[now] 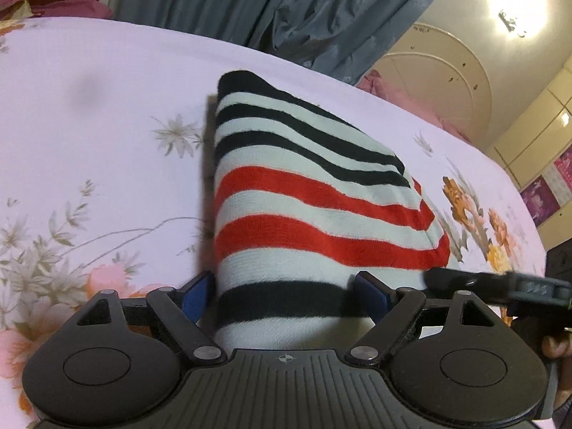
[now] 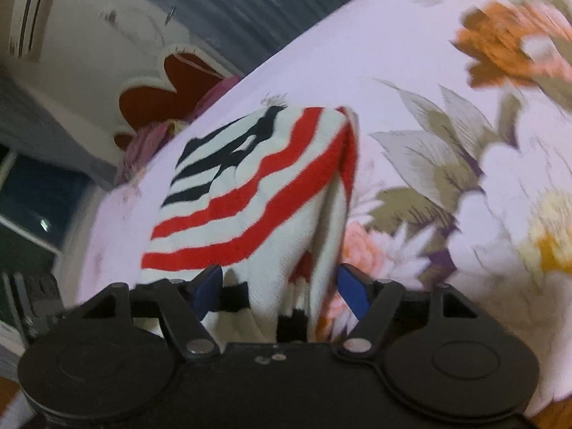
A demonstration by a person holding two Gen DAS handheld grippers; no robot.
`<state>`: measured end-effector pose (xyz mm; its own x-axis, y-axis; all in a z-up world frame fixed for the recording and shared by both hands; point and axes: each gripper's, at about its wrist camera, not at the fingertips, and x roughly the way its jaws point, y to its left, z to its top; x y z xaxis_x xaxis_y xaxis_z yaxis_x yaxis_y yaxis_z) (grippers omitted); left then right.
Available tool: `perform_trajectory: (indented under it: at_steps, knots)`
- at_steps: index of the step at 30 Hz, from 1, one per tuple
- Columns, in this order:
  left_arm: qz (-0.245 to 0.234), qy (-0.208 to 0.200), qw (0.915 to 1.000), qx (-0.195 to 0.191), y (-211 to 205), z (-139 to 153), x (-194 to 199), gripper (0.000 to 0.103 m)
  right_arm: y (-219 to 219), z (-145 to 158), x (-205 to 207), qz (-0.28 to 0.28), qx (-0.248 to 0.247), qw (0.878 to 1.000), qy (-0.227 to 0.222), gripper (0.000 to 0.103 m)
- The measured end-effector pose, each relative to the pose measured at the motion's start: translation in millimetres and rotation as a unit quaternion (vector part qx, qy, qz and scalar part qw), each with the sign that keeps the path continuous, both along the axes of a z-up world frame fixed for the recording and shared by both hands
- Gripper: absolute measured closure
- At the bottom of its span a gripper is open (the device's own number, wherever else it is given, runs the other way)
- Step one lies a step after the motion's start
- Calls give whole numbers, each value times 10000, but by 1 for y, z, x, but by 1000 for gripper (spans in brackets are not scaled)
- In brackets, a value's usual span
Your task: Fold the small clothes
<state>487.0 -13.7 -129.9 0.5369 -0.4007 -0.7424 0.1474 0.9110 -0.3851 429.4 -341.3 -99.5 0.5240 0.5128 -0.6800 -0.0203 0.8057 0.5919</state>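
A small striped garment (image 1: 307, 193), white with black and red bands, lies partly folded on a floral bedsheet (image 1: 89, 107). My left gripper (image 1: 286, 296) has its blue-padded jaws wide apart, with the near edge of the garment lying between them. My right gripper (image 2: 282, 289) also has its jaws spread, with bunched folds of the same garment (image 2: 257, 186) between them. The right gripper also shows in the left wrist view (image 1: 500, 286), at the garment's right corner. Neither gripper visibly pinches the cloth.
The bedsheet (image 2: 447, 89) has large orange, pink and white flowers. Blue-grey curtains (image 1: 286, 7) hang behind the bed. Pink cloth (image 1: 379, 85) lies at the far edge. A red and white headboard (image 2: 157, 100) stands at one end.
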Motion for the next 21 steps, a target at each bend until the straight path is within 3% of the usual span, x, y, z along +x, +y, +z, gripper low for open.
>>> perform_trajectory:
  at_steps: [3, 10, 13, 21]
  knots:
    - [-49, -27, 9994, 346, -16, 5, 3, 22, 20, 7, 4, 244, -642, 9975, -193, 53]
    - [-294, -337, 9931, 1085, -38, 23, -4, 45, 41, 20, -7, 291, -1305, 9894, -565, 62]
    - [-364, -500, 9880, 1416, -48, 28, -9, 48, 49, 26, -8, 310, -1504, 9862, -624, 66]
    - [-369, -660, 9822, 1722, -54, 38, -17, 52, 54, 32, -9, 339, -1704, 9825, -666, 68]
